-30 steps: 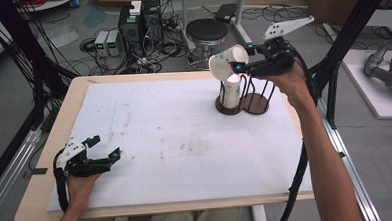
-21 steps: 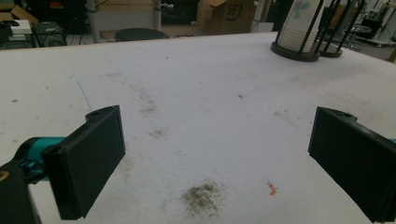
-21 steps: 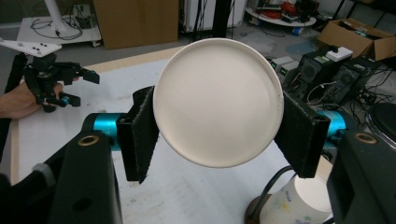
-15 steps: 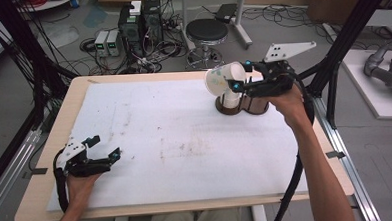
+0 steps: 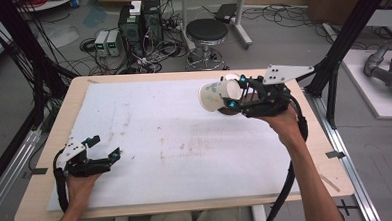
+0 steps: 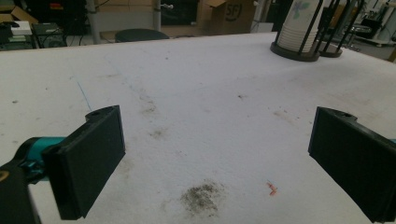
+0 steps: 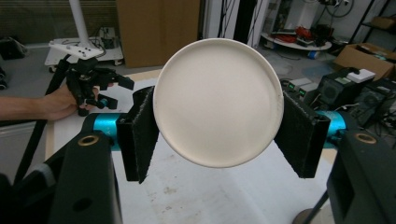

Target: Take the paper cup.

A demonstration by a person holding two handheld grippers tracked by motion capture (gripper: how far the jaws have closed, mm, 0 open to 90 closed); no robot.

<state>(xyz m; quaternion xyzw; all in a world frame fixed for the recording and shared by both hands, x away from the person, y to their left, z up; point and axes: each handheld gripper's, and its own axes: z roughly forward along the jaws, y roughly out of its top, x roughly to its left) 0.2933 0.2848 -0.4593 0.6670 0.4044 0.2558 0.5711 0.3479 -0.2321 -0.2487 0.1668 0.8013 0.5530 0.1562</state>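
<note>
The white-covered table [image 5: 150, 142] is bare except for the cup rack [image 6: 299, 44] at its far right, cups stacked inside. The right gripper [image 5: 236, 96] clamps one paper cup [image 5: 218, 94], carried sideways above the table and not yet set down. The left gripper [image 5: 105, 149] rests wide apart, holding nothing.

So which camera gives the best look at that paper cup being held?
The right gripper view: the cup sits close up, bottom towards the camera, pinched between the right tool's black pads. The high view shows it smaller, lying sideways in that tool above the table's far right. The left gripper view shows only stacked cups in a holder.
</note>
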